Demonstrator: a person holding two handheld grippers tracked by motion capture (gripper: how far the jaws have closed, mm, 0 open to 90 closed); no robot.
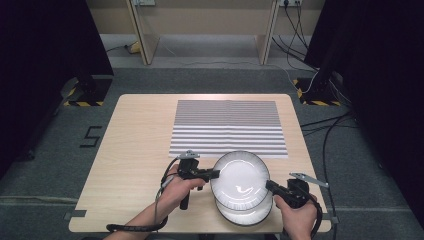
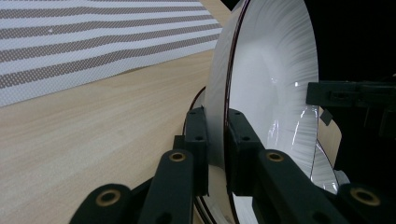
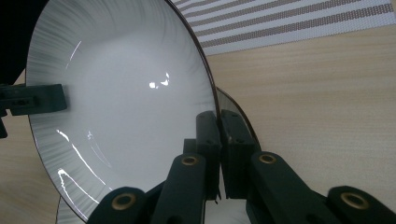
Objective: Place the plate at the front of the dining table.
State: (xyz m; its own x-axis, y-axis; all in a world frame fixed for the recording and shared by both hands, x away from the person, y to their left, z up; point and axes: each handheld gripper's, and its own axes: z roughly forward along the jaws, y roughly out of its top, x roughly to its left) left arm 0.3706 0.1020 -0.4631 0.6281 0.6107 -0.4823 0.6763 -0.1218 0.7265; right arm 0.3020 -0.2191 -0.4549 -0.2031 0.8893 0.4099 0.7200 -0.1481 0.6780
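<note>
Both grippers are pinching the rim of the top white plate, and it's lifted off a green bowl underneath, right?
Not quite: beneath the lifted round white plate with the dark rim lies a second white plate, not a green bowl, as the high view shows. The left gripper and right gripper do pinch its rim.

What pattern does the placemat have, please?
Grey and white stripes on the placemat, clearest in the high view.

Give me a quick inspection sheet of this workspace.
Surface: wooden table, striped mat on far half.
Job's things: top plate gripped at both rims, over lower plate.
Clutter: nothing seen.
Grippers: left gripper shut on top plate's left rim; right gripper shut on its right rim.
Cables: gripper cable near table edge; floor cables at right.
Surroundings: grey floor, dark curtains.
</note>
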